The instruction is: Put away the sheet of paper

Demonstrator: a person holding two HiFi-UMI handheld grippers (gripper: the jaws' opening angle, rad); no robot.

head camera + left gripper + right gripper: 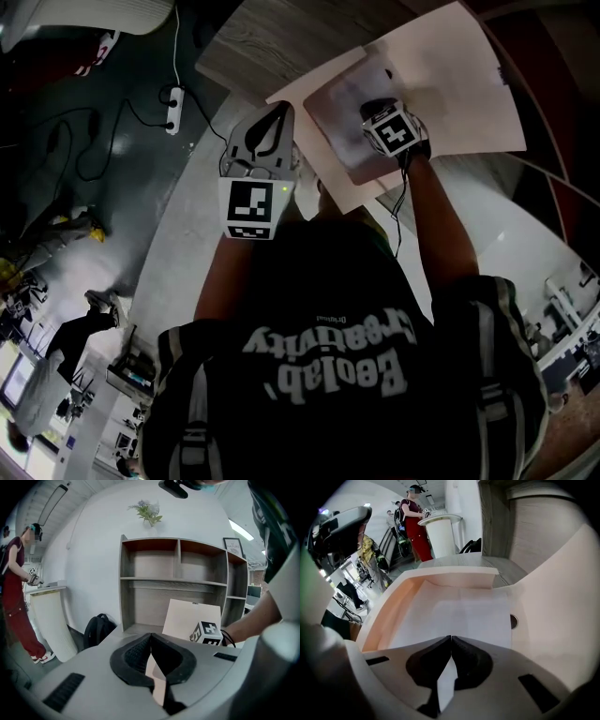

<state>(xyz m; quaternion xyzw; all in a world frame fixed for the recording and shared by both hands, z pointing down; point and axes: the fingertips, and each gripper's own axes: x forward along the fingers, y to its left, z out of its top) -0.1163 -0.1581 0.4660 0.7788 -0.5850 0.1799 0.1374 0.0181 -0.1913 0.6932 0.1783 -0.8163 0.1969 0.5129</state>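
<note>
A white sheet of paper point(459, 616) lies inside an open beige folder point(553, 602); in the head view the sheet point(342, 117) shows greyish on the folder point(450, 84), over the table's far part. My right gripper point(451, 638) is shut on the sheet's near edge. In the head view the right gripper point(375, 108) sits over the sheet under its marker cube. My left gripper point(281, 111) is at the folder's left edge. In the left gripper view the left gripper point(151, 635) is shut with a beige strip of the folder point(194, 618) between its pads.
A wooden shelf unit point(178, 578) stands behind the table point(187, 244). A black backpack point(96, 630) leans beside it. A person in red point(14, 597) stands by a white counter point(49, 616) at left. A power strip point(173, 111) and cables lie on the floor.
</note>
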